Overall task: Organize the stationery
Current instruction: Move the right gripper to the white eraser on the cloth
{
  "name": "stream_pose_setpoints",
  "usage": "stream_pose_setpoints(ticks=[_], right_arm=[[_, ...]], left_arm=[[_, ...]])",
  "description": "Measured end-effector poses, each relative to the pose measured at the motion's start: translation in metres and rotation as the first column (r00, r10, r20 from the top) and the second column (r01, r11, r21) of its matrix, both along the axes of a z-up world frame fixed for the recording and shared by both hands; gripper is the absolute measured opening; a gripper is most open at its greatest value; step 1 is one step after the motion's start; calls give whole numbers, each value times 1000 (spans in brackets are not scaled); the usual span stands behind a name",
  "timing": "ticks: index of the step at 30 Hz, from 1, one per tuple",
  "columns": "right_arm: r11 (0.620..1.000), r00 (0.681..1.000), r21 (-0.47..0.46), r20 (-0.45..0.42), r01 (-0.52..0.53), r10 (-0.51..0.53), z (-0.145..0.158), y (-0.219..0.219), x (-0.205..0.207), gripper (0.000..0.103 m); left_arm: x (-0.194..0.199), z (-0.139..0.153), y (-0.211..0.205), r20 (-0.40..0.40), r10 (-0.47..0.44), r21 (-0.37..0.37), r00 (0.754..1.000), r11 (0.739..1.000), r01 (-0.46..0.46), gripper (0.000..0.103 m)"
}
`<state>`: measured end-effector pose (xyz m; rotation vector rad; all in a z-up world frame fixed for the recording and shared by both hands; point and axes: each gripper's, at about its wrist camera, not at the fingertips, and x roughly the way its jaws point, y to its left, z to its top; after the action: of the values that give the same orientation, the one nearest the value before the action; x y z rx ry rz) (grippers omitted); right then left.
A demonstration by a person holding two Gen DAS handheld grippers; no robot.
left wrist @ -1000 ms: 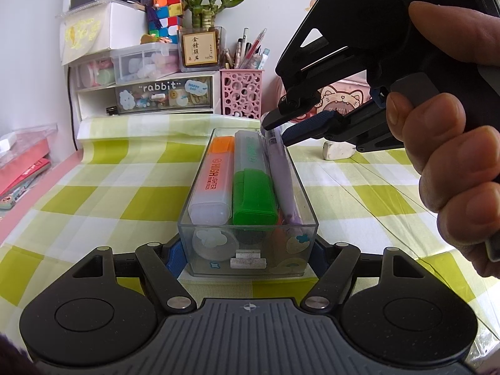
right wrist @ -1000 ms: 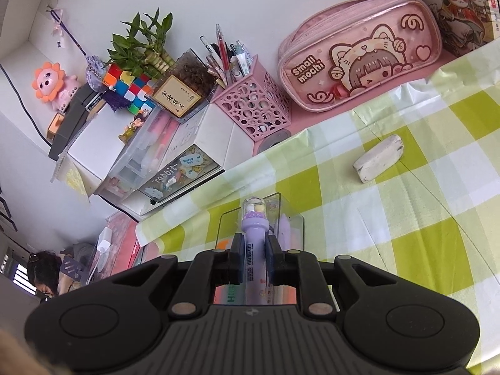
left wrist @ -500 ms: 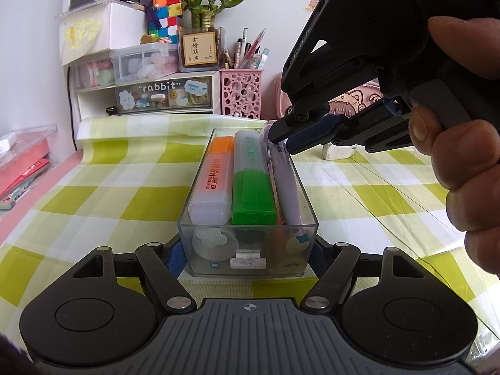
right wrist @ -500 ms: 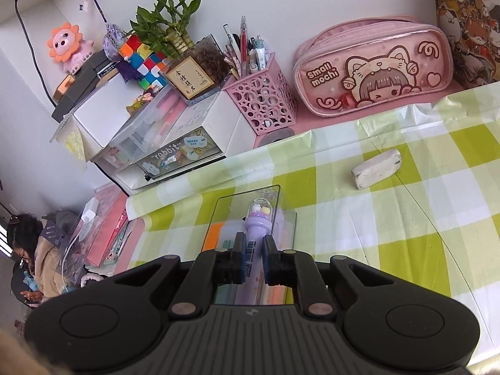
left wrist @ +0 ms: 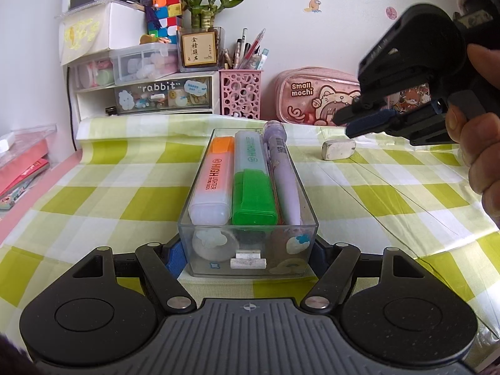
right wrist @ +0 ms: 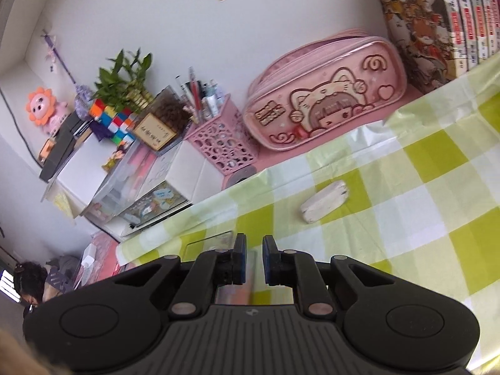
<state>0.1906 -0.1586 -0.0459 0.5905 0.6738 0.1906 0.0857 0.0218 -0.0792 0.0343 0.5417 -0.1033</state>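
Green-and-white checked cloth covers the surface, and along the white wall at the top of the frame we see a drawer unit, a pink pen holder and a pink pencil case. At the centre of the left wrist view our left gripper has its fingers clenched on the near end of a clear box, one on each side wall. Inside the box lie an orange highlighter, a green highlighter and a purple pen, side by side, the pen against the right wall. At the upper right of that view our right gripper hangs above the cloth, well clear of the box, gripped by a hand. In the right wrist view its fingers stand a narrow gap apart with nothing between them, released from the pen. A white eraser lies on the cloth, right of the box's far end.
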Motion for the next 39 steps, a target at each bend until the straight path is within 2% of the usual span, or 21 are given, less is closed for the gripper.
stream_pose_setpoints(ticks=[4,6,9,13,20,24,28,30,34,39], right_arm=[[994,997,-70,-21,78,-80,-10,-24,6,16],[992,997,-98,-20,77,-79,-13,-28,9,19],[976,998,-211,-12,61,-65,-16,-25,15,27],[950,1000,-313,-15,-10,6,-18,-15,23,30],[923,998,-382,3,-51,57,-17,-32,45,30],[864,991,-487,-22,-127,134,-28,-49,66,30],[858,961,-460,34,-227,273,-33,-54,67,30],[832,944,-488,48,-263,326,-35,-47,67,30],[751,896,-560,35,-350,443,-36,-33,65,30],[711,867,-597,50,-371,495,-32,-28,70,30]], left_arm=[[0,0,0,1,0,-3,1000,1000,0,72],[0,0,0,1,-1,-3,1000,1000,1,72],[0,0,0,1,-1,-3,1000,1000,1,72],[0,0,0,1,-1,-3,1000,1000,1,72],[1,1,1,1,-4,-4,1000,1000,4,72],[1,1,1,1,-3,-3,1000,1000,3,72],[1,1,0,0,-4,-1,1000,1000,4,72],[1,1,0,0,-4,0,1000,1000,4,72],[1,1,0,1,-4,0,1000,1000,4,72],[1,1,0,1,-7,-1,1000,1000,7,72]])
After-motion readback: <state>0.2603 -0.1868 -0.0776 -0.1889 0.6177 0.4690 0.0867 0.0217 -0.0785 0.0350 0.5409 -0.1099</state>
